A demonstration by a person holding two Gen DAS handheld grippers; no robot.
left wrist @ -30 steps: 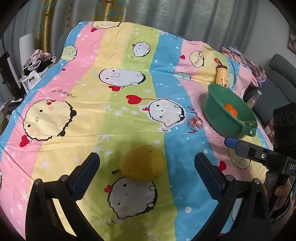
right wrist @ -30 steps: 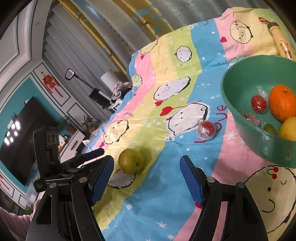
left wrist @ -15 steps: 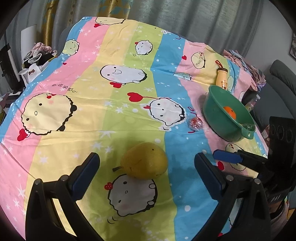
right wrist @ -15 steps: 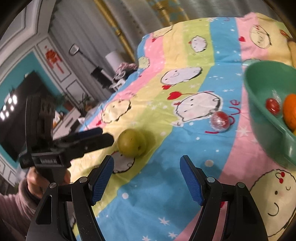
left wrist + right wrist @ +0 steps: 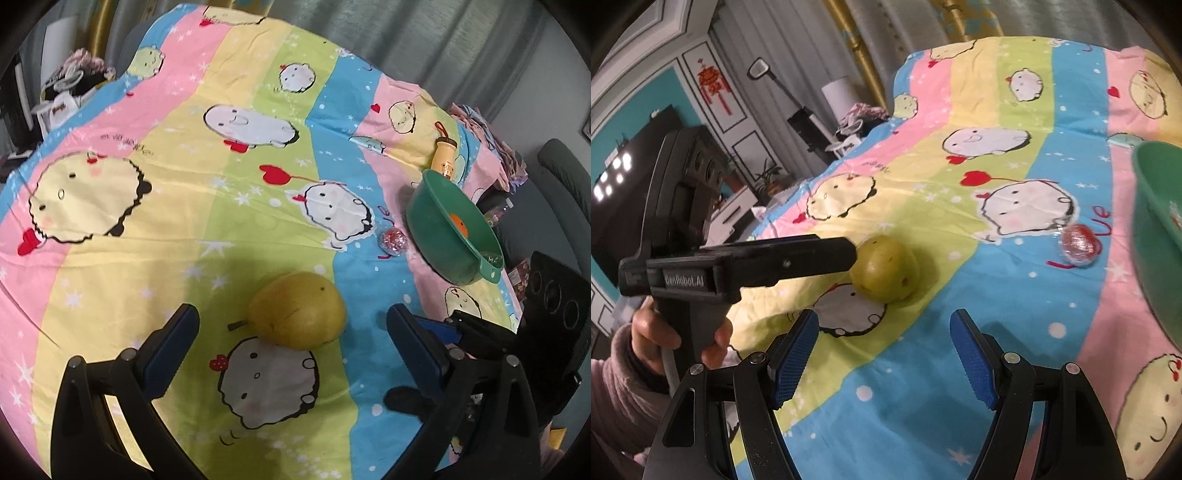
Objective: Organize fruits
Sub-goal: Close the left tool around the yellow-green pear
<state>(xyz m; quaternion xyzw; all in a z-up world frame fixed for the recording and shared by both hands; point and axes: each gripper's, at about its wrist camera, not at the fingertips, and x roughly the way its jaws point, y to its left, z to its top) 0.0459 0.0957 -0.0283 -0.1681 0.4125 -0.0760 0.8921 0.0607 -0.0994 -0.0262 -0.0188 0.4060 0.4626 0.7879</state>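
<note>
A yellow-green pear (image 5: 297, 312) lies on the striped cartoon cloth, just ahead of my left gripper (image 5: 291, 338), which is open and empty with the pear between its blue pads. The pear also shows in the right wrist view (image 5: 884, 268). My right gripper (image 5: 884, 352) is open and empty, low over the cloth, a short way from the pear. A green bowl (image 5: 428, 225) at the right holds an orange (image 5: 459, 224); its wall shows in the right wrist view (image 5: 1152, 221). A red wrapped fruit (image 5: 394, 240) lies on the cloth beside the bowl, also in the right wrist view (image 5: 1076, 244).
A yellow bottle (image 5: 444, 155) lies behind the bowl. A grey chair (image 5: 561, 184) stands past the table's right edge. Clutter and a dark stand (image 5: 809, 133) sit beyond the far left edge. Curtains hang behind.
My left gripper has come closer to the pear, which now sits between its pads. My right gripper has swung left away from the bowl, so the left gripper fills more of its view.
</note>
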